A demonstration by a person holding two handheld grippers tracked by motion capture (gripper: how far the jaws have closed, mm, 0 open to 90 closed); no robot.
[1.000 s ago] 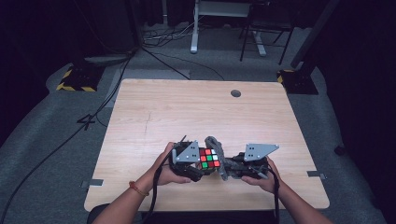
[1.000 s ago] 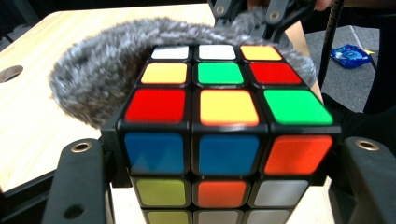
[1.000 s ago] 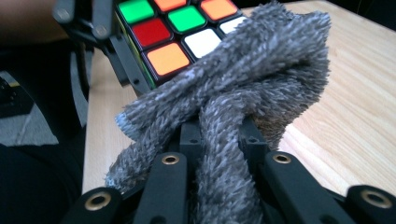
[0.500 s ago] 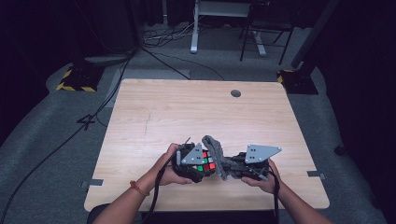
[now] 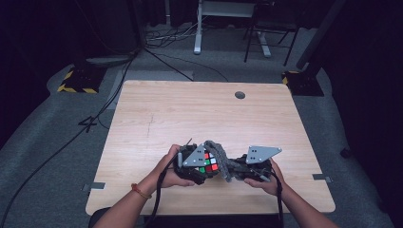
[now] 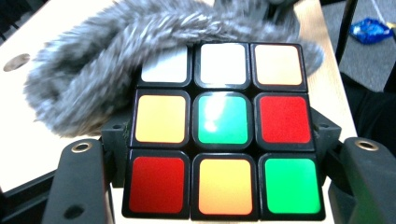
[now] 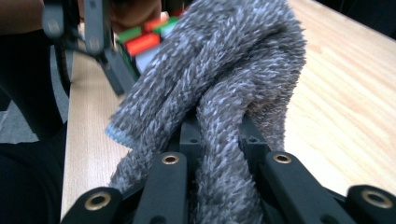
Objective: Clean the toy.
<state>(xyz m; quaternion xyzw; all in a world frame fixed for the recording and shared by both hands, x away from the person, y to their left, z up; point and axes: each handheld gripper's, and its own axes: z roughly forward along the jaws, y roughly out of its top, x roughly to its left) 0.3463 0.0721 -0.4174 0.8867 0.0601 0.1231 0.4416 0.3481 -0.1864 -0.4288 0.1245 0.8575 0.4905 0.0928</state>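
Left gripper (image 5: 202, 172) is clamped on the cube (image 6: 223, 130), jaws tight against its 2 sides, held just above the near edge of the table (image 5: 190, 114). Right gripper (image 5: 237, 170) is pinched shut on a grey cloth (image 7: 219, 84), folded into a wad between its jaws. Cloth lies against the cube's far side, touching it. Looks like wiping the cube: mid-job, 1 side under the cloth; facing 3x3 side is bare, and whether it's been wiped can't be told. Cube's far sides hidden by cloth. High view: jaws mostly covered by grey plates and hands. Cloth blurred in left gripper view.
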